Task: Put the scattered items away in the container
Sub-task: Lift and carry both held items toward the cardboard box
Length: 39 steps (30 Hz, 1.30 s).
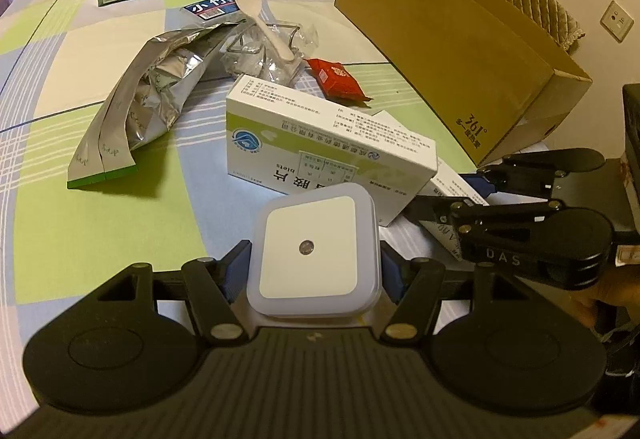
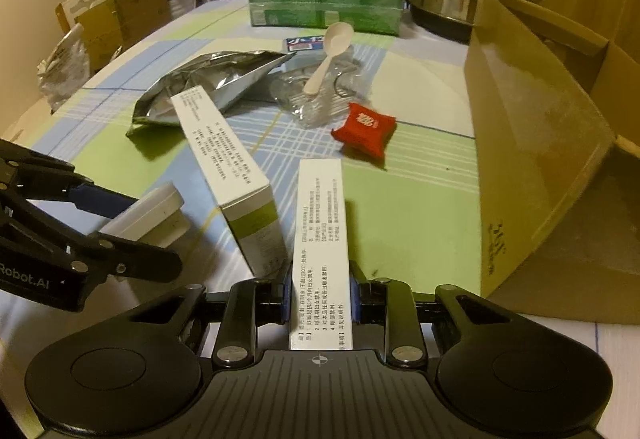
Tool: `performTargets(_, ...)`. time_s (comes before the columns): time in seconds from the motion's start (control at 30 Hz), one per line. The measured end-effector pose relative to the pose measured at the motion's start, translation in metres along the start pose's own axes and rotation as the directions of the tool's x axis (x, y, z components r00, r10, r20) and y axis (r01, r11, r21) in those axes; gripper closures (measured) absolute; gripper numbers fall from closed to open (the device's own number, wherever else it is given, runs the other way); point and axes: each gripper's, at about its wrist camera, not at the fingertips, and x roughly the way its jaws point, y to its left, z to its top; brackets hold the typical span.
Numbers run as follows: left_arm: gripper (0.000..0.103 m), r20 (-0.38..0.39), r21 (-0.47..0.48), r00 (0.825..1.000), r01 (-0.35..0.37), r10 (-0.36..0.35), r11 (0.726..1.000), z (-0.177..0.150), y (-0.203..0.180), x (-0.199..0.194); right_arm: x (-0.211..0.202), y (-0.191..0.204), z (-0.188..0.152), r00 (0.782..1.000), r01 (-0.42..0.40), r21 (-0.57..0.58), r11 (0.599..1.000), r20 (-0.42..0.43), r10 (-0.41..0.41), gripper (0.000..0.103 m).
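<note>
Left wrist view: left gripper [image 1: 314, 259] clenches a smooth, rounded-square night light [image 1: 314, 255] above the checked tablecloth [image 1: 100, 231]; right wrist view: right gripper [image 2: 320, 299] clasps a long white carton [image 2: 322, 247], long axis pointing forward, beside the cardboard box [image 2: 532, 143].

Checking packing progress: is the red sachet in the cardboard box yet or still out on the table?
Out. The red sachet lies on the checked tablecloth, apart from the cardboard box beside it.

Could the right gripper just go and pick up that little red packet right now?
Probably not: the right gripper is already shut on a slim white box. The red packet lies uncovered on the tablecloth ahead, so the path looks free once the box is dropped.
</note>
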Motion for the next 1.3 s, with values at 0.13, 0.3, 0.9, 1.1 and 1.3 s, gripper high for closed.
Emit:
performTargets(0.13,0.042,0.019,0.009,1.000,-0.001,0.001,1.000,0.004,-0.003,-0.006,-0.008,-0.002,-0.001,1.000,0.011,0.011,1.000,0.028,-0.012,0.080)
performTargets(0.3,0.042,0.049,0.021,0.999,0.001,-0.002,1.000,0.010,-0.009,-0.014,-0.020,-0.003,-0.003,0.998,0.020,0.026,0.999,0.059,-0.021,0.080)
performTargets(0.9,0.042,0.108,0.090,0.994,-0.001,-0.009,0.996,0.023,-0.042,-0.044,-0.091,-0.005,0.002,0.981,0.043,0.063,0.997,0.184,-0.054,0.080)
performTargets(1.1,0.042,0.143,0.138,0.989,0.018,-0.037,0.990,0.042,-0.070,-0.055,-0.133,-0.023,0.019,0.961,0.080,0.092,0.993,0.256,-0.101,0.080)
performTargets(1.3,0.042,0.177,0.217,0.981,0.044,-0.083,0.975,0.076,-0.115,-0.066,-0.166,-0.060,0.040,0.938,0.115,0.151,0.982,0.310,-0.158,0.080)
